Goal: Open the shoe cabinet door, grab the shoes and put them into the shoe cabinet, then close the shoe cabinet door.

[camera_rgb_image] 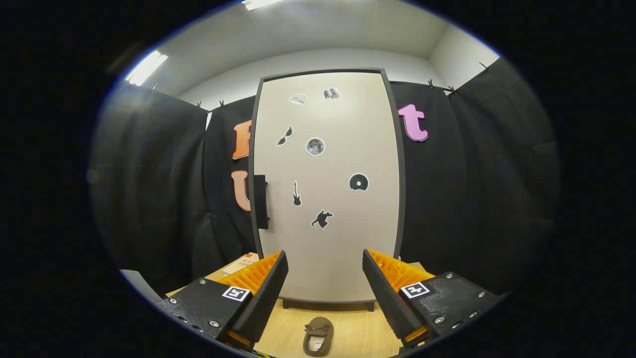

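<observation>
claw [324,288]: fingers apart, empty | brown slipper [318,336]: on desk [348,328], 6 o'clock, between fingers | shoe cabinet [325,189]: door closed, 12 o'clock beyond slipper, black handle [261,201] at 9 o'clock edge

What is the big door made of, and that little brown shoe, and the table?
The cabinet door looks like smooth painted or laminated board: flat, matte cream, dark edging, stickers on it. The brown shoe seems soft, maybe suede or fabric, with a dull fuzzy surface. The table looks like light wood or wood-look laminate, showing grain lines. The gripper is open, holding nothing.
</observation>
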Action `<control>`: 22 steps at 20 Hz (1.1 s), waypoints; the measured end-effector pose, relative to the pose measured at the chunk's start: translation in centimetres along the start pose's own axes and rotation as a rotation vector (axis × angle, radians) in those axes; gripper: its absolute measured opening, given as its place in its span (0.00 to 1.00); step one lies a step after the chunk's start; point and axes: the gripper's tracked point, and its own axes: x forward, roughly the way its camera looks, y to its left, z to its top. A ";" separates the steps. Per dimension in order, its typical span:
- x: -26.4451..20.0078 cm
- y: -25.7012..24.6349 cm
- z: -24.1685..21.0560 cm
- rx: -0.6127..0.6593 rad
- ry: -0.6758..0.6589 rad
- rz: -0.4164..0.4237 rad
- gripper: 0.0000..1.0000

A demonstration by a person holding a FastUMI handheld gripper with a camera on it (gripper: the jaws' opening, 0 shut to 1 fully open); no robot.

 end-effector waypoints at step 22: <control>2.8 2.8 2.6 -0.015 0.001 -0.109 0.95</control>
